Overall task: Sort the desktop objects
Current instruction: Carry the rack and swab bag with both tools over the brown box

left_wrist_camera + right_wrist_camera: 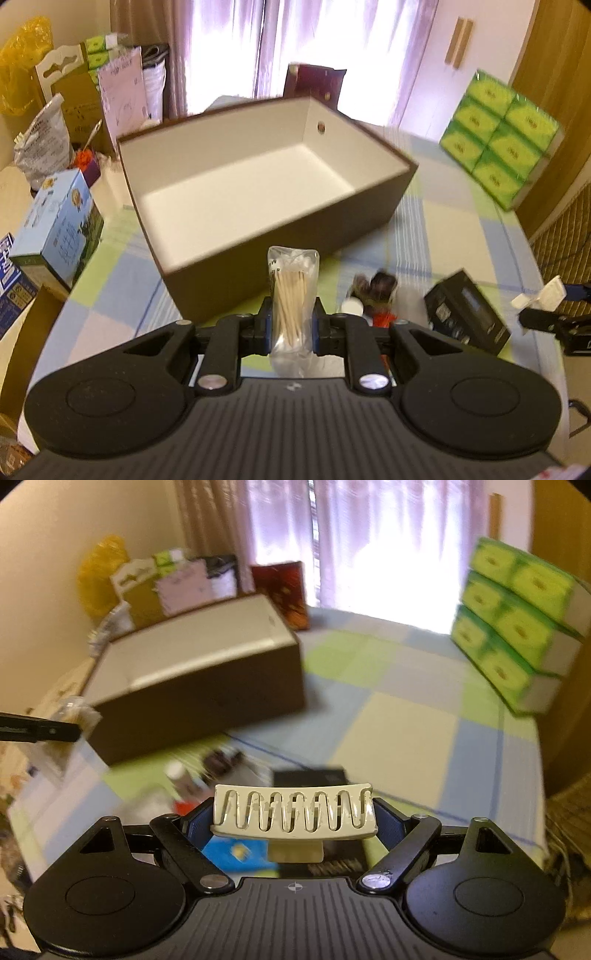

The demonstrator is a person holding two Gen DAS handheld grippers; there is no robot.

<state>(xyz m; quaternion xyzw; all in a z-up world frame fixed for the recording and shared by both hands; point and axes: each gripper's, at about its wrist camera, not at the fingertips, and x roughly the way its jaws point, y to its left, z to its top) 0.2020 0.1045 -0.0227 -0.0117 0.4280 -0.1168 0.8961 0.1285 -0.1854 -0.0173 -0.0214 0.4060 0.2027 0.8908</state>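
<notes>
**Both grippers loaded, box waiting empty**

We are holding one item in each gripper. The left gripper [293,325] is closing its jaws narrowly on a clear bag of cotton swabs [293,291], gripping it around the middle so that it is standing upright, sticks visible, ready to be lowered end-first. The right gripper [293,821] is holding its jaws moderately wide, clamping the cream hair claw clip [293,811] by its two ends so the teeth are facing the camera; we judge this crosswise grip is keeping the clip from springing open.

Outward at 12 o'clock from the left gripper, the brown box [280,214] is sitting on the checked tablecloth [454,221], open and showing a bare white interior. From the right gripper it is lying at 10 o'clock. We judge both items are heading there.

Unsorted things are remaining at 2 o'clock of the left gripper: a small blurred heap [373,295] and a black carton [465,314].
</notes>
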